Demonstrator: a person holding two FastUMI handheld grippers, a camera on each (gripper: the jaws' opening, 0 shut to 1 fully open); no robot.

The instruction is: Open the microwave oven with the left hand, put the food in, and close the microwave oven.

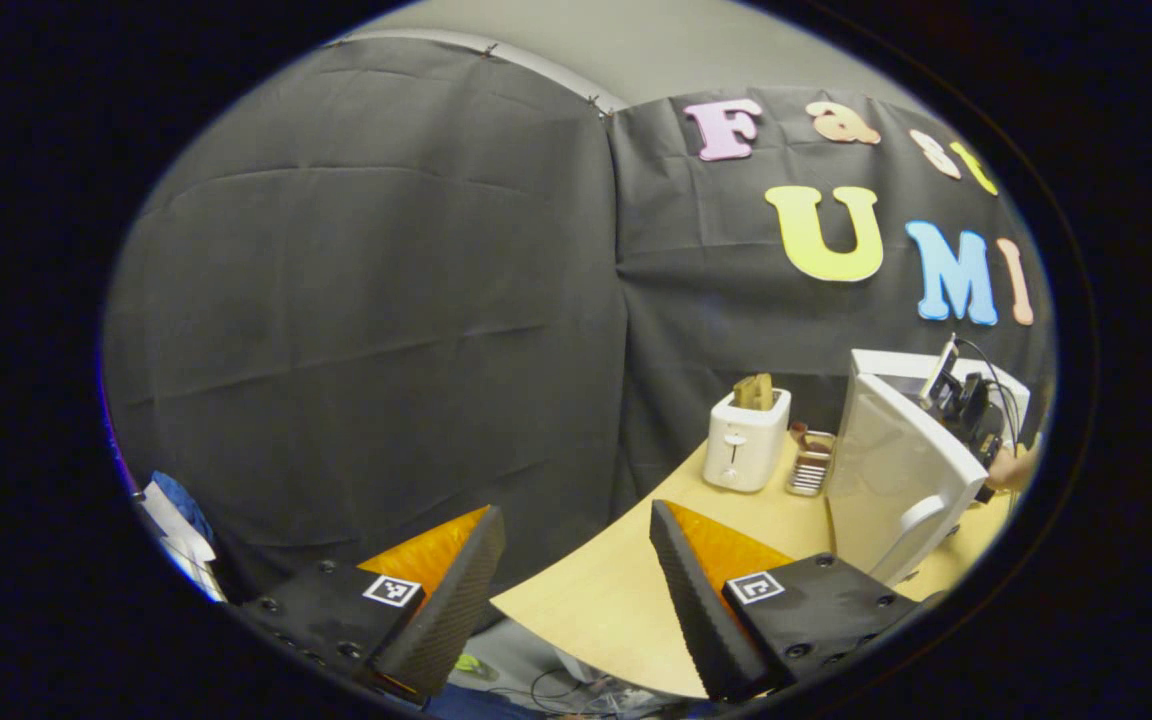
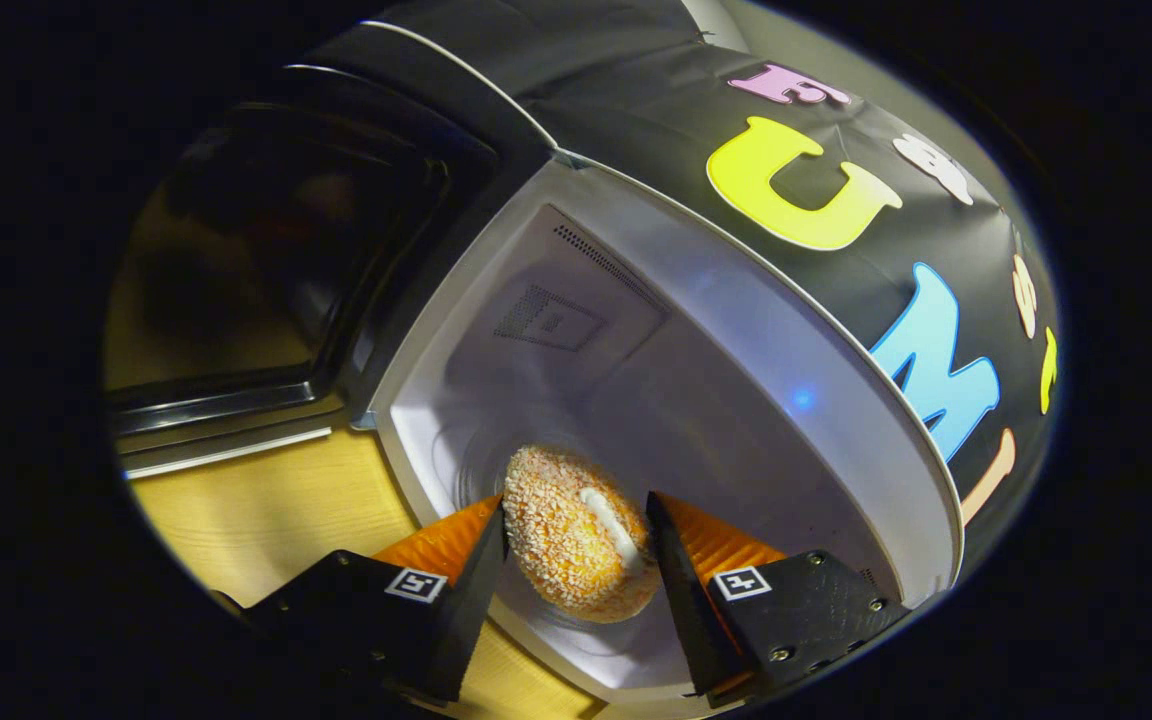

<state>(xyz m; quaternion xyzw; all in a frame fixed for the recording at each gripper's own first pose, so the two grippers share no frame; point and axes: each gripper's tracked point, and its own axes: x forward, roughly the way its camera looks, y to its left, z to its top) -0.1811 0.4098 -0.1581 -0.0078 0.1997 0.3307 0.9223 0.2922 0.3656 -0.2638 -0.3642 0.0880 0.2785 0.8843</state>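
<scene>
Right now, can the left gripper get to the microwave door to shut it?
Probably yes. The left gripper is open and holds nothing, and the microwave door stands open ahead to its right across bare table. The toaster sits farther back, out of the way.

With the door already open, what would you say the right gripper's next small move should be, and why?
Probably ease forward and down, then open. The right gripper has both fingers pressed on the crumbed bun, which sits just at the mouth of the microwave, over the glass turntable. The door is swung wide, so nothing seems to block the way.
</scene>
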